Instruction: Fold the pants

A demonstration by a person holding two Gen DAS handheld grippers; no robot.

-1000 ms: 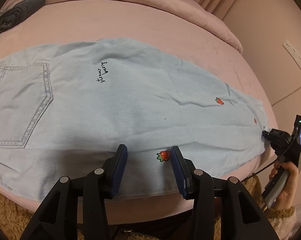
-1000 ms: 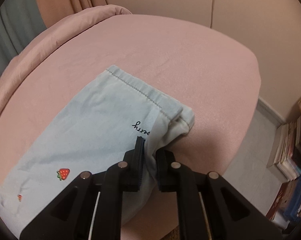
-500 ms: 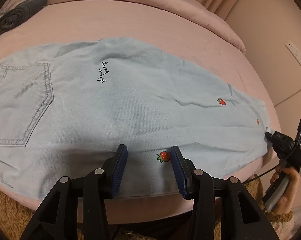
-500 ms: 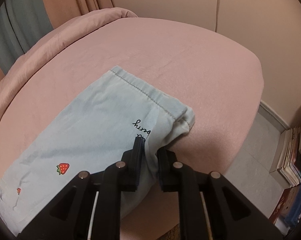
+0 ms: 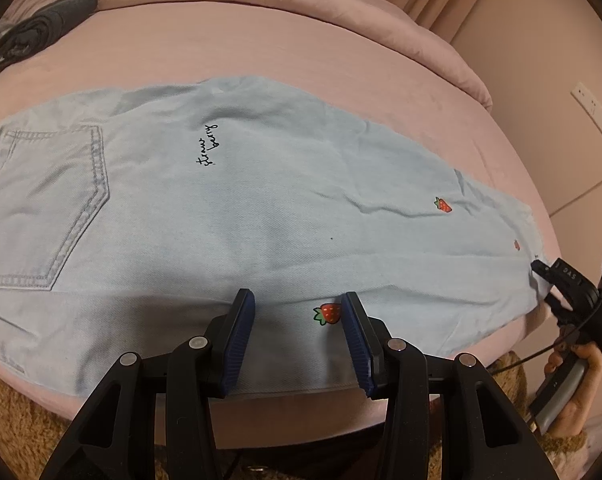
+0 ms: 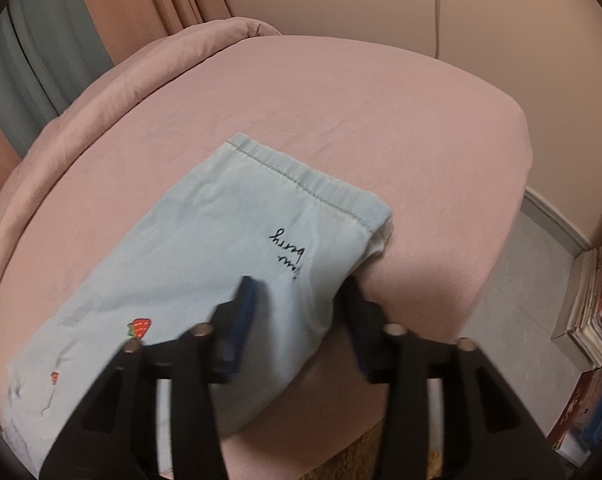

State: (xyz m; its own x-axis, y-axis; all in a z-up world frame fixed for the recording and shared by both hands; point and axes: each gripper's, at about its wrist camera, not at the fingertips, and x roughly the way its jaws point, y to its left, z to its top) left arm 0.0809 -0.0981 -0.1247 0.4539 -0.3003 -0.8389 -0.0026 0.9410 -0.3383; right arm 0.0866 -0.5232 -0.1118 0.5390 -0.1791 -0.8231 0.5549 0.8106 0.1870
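Note:
Light blue denim pants [image 5: 261,220] with strawberry prints lie flat along the pink bed, back pocket at the left, leg hem at the right. My left gripper [image 5: 297,304] is open just above the near edge of the pants, beside a strawberry print. In the right wrist view the hem end [image 6: 237,248] lies flat on the bed. My right gripper [image 6: 301,292] is open, its jaws wide apart over the near corner of the hem and holding nothing. It also shows in the left wrist view [image 5: 549,284] at the hem.
A pink bed [image 6: 341,112] with a rolled pink duvet [image 5: 341,12] along the far side. A dark grey garment [image 5: 41,28] lies at the far left. Books [image 6: 597,300] are stacked on the floor at the right. A brown fluffy rug [image 5: 17,412] lies below the bed edge.
My right gripper was shut on the hem corner and has now opened, letting the fabric drop flat. My left gripper stayed open and still.

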